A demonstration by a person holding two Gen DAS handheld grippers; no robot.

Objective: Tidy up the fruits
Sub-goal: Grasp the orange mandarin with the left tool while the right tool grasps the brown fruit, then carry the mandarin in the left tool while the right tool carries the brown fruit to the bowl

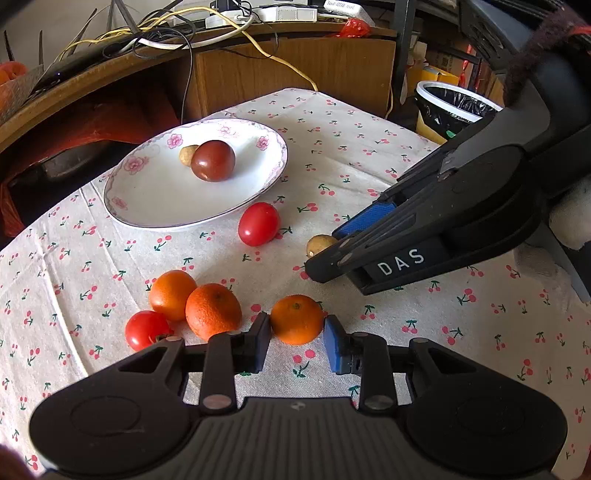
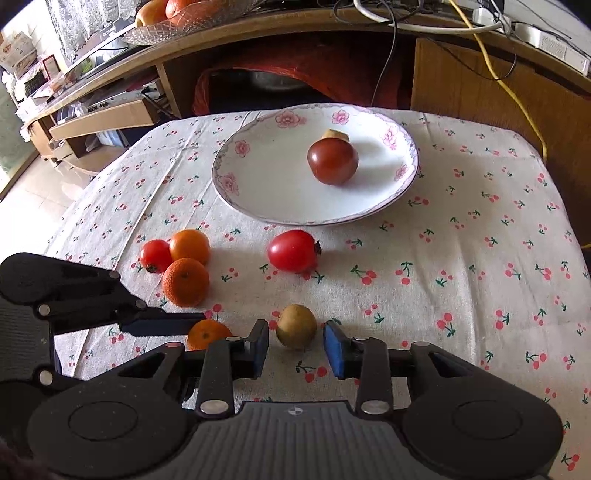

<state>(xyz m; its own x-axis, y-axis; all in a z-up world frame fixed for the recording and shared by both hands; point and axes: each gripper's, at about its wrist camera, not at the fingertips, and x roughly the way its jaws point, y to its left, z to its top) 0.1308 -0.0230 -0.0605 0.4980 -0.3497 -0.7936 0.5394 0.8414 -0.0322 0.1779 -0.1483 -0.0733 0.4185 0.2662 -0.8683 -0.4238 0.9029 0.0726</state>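
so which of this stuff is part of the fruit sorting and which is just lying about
Job:
plate
dark tomato
red tomatoes
oranges
small brown fruits
left gripper
right gripper

Lying about:
cables
lined bin

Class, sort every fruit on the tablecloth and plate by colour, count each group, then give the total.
Orange: 3
Bright red: 2
Dark red: 1
Yellow-brown: 2
Total: 8
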